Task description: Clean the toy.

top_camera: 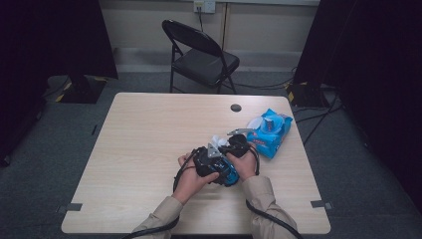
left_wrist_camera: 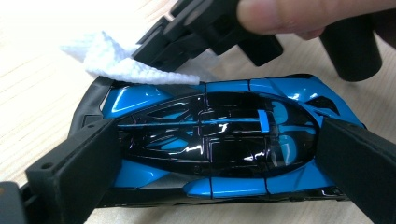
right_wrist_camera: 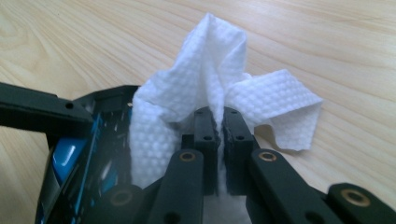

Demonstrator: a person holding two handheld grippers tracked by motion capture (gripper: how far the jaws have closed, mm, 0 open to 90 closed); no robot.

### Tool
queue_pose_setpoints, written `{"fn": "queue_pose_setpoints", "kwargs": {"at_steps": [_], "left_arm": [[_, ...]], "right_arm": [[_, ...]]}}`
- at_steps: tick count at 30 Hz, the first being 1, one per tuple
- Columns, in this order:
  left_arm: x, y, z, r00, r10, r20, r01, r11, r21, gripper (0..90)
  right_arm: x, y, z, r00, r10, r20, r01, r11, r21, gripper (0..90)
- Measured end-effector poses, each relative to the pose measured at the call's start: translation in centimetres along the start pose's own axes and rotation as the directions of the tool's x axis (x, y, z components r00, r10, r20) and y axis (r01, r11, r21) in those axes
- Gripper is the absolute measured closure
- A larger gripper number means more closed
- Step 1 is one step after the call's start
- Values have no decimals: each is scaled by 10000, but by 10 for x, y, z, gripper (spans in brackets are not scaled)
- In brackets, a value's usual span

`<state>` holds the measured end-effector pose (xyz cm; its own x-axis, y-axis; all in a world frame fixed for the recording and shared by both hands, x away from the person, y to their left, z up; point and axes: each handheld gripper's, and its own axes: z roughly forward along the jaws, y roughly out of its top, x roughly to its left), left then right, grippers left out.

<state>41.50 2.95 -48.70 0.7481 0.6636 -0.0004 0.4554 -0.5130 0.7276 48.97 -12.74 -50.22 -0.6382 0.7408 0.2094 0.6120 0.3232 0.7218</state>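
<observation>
**Toy car and wipe, held over pale wood**

Pale wood tabletop [top_camera: 149, 149] in a dim room with grey carpet; black folding chair [top_camera: 201, 55] beyond the far edge, dark drapes to either side.

Item 1: blue-and-black toy car [left_wrist_camera: 210, 140], glossy, low on the tabletop near the person's edge, right of centre. Left gripper [left_wrist_camera: 210, 158] jaws are clenched on it, one black jaw against each end of the body, roof facing the left gripper view.

Item 2: white textured wipe [right_wrist_camera: 210, 84], crumpled. Right gripper [right_wrist_camera: 218, 126] jaws are pressed together on a fold of it, with loose cloth fanning above and to both sides. The wipe lies against the car's edge, just beside the left gripper's jaw.

Item 3: blue wipe packet [top_camera: 270, 132], lying flat near the tabletop's right edge, just beyond the two hands.

Item 4: round dark grommet hole [top_camera: 236, 107], near the far edge.

Both hands sit close together, cables trailing off the near edge.
</observation>
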Motion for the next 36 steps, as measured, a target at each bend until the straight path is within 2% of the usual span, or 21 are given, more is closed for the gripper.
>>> {"fn": "queue_pose_setpoints", "kwargs": {"at_steps": [4, 8, 11, 15, 22, 27, 32, 36], "left_arm": [[0, 0, 0, 10000, -18, -14, 18, 10000, 30, 0], [0, 0, 0, 10000, -17, -7, 17, 10000, 21, 0], [0, 0, 0, 10000, -16, -6, 16, 10000, 25, 0], [0, 0, 0, 10000, 21, -36, -21, 10000, 29, 0], [0, 0, 0, 10000, 2, -31, -2, 10000, -17, 0], [0, 0, 0, 10000, 7, -26, -8, 10000, -42, 0], [0, 0, 0, 10000, 4, -42, -4, 10000, 26, 0], [0, 0, 0, 10000, 1, -38, -1, 10000, 33, 0]], "right_arm": [[3, 2, 4, 9997, -241, -77, 241, 9997, 79, 867], [1, 1, 2, 9993, -316, -220, 317, 9995, 62, 867], [0, -1, -1, 9979, -575, -293, 579, 9982, 147, 868], [-2, -4, -6, 9976, -556, -417, 563, 9983, 171, 868], [-4, -12, -17, 9906, -1214, -626, 1237, 9918, 335, 867], [-6, -19, -26, 9895, -1245, -732, 1273, 9913, 345, 867], [-8, -28, -33, 9906, -1032, -900, 1054, 9942, 199, 867], [-10, -33, -40, 9889, -1135, -960, 1161, 9930, 213, 867]]}}
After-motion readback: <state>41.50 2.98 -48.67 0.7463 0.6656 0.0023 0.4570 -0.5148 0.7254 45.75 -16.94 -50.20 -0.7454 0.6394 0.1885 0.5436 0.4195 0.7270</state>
